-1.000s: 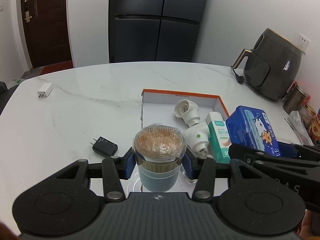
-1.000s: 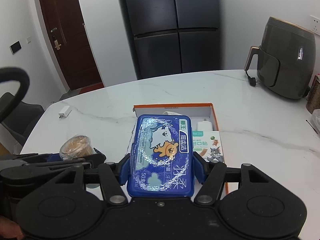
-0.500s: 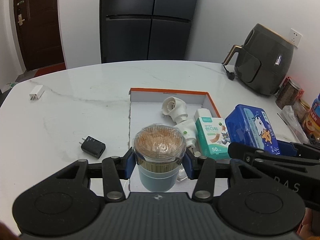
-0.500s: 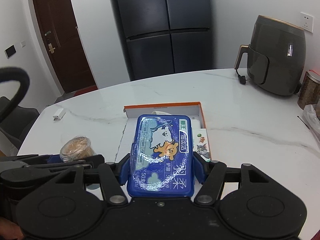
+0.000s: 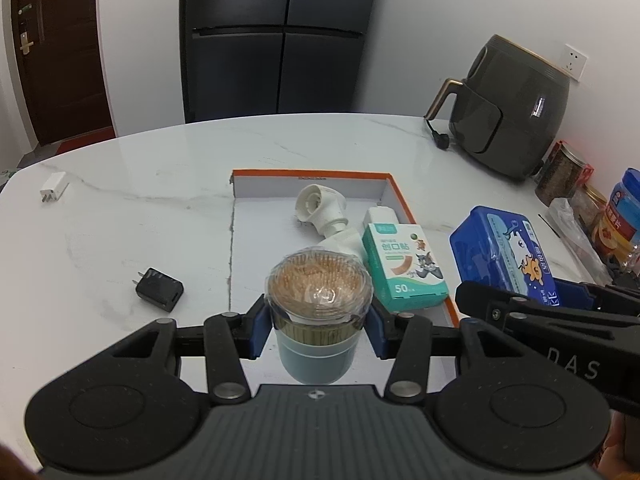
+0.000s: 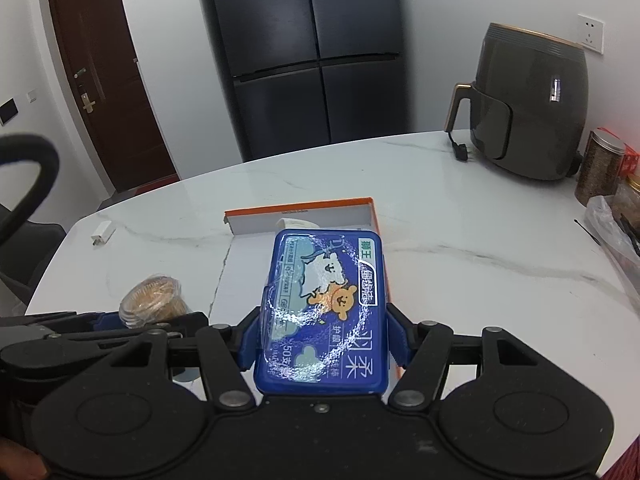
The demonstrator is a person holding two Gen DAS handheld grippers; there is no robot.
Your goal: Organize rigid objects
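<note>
Beyond both grippers spreads the white marble table (image 5: pixel 168 176), with a dark four-door refrigerator (image 5: pixel 276 36) behind its far edge and a grey air fryer (image 5: pixel 516 112) at the far right. Only the right wrist view shows a brown door with its lock (image 6: pixel 96 96) in full and a dark chair (image 6: pixel 24 248) at the left edge; only the left wrist view shows the jars and blue-lidded container (image 5: pixel 624 216) crowded far right of the left gripper.

Straight ahead of the left gripper (image 5: pixel 318 322) lies the orange-rimmed shallow box (image 5: pixel 404 200). From this view its contents are plain: a white lamp-socket adapter (image 5: pixel 320 212), a small white plug (image 5: pixel 380 216) and a teal bandage box (image 5: pixel 404 268) leaning at the right wall. The right wrist view hides nearly all of these behind the blue floss-pick case (image 6: pixel 324 312), which the right gripper (image 6: pixel 322 340) pinches by its long sides, above the box's near right part.

The left gripper's blue pads are pressed onto a toothpick jar (image 5: pixel 318 312), clear-lidded over a pale blue base, held upright just over the box's near edge. The right view catches that jar (image 6: pixel 154 298) to its left.

Left of the left gripper a black charger (image 5: pixel 160 289) rests on the marble outside the box; further away to the left lies a white charger (image 5: pixel 54 192), which the right wrist view also shows.
</note>
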